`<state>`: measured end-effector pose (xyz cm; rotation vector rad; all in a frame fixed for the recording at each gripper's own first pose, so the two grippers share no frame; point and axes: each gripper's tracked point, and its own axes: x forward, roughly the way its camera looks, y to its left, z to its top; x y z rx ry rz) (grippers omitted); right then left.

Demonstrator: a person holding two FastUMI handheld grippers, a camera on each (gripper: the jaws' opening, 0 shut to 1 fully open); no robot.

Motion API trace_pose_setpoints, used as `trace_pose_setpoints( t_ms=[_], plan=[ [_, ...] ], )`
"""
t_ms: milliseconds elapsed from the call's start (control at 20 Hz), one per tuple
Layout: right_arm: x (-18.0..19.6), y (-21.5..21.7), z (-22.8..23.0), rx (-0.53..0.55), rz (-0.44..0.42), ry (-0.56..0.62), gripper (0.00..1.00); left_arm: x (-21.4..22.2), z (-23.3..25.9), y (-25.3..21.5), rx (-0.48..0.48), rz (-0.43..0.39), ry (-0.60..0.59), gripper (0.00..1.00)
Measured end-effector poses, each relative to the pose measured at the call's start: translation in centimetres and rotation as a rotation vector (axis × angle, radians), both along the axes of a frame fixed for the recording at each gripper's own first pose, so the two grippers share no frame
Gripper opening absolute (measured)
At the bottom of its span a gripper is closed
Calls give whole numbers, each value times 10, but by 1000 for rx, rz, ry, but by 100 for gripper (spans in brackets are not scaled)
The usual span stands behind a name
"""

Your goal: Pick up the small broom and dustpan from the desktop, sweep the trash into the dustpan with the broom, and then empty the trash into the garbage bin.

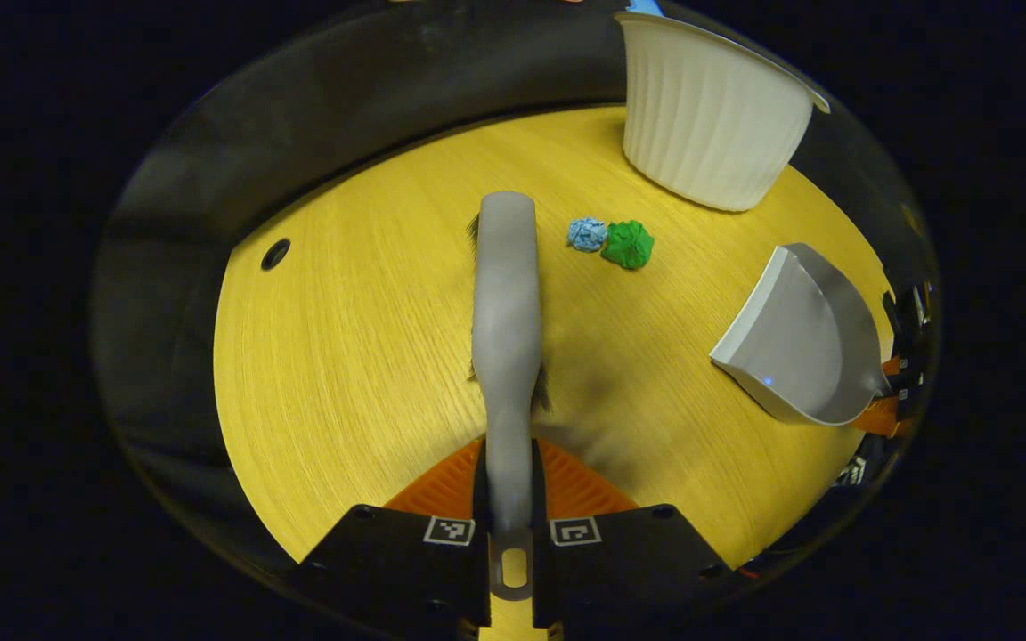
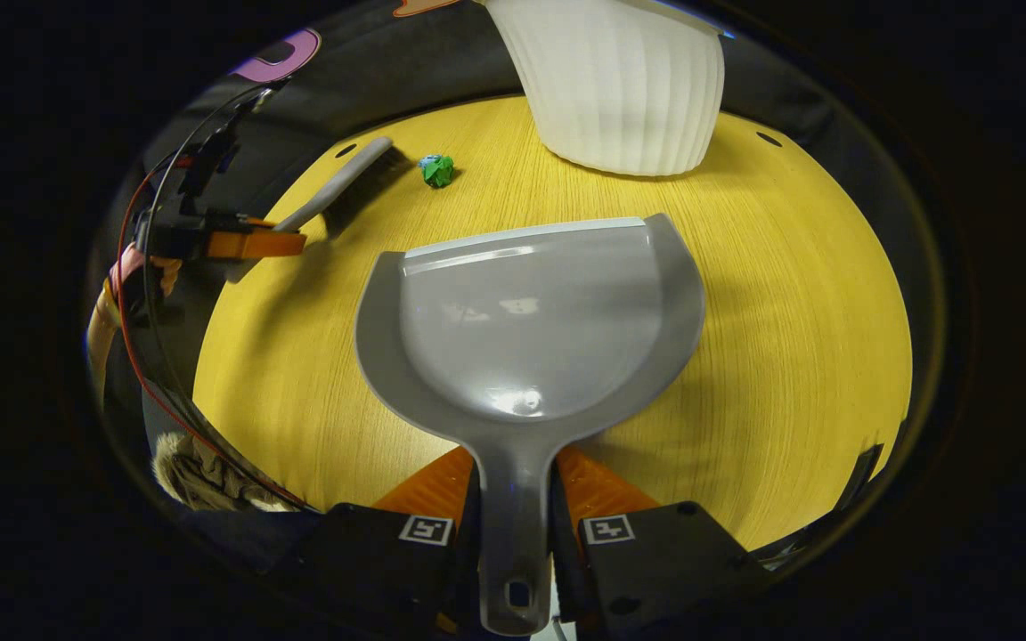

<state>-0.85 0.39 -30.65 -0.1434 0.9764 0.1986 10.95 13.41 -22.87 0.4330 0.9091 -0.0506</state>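
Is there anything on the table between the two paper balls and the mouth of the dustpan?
Nothing visible. Bare table lies between the blue ball, the green ball and the dustpan. The broom is on their other side; the white bin stands behind.

We see a round yellow wooden table (image 1: pixel 344 356) ahead of the claw, black cloth wall (image 1: pixel 299 116) beyond it
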Motion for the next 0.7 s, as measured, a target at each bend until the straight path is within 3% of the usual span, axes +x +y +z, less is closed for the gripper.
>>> trace_pose_setpoints(
  t_ms=[150, 250, 450, 700],
  plan=[
    [0, -1, 0, 0, -1, -2, 43, 24, 6, -3, 76, -141, 25, 17],
    [0, 0, 1, 0, -5, -1, 36, 36, 6, -12, 103, -233, 43, 16],
    [1, 0, 1, -5, -12, -4, 39, 34, 4, -34, 149, -416, 98, 17],
    [0, 0, 0, -9, -14, -5, 43, 10, -5, -69, 108, -497, 149, 17]
  ],
)
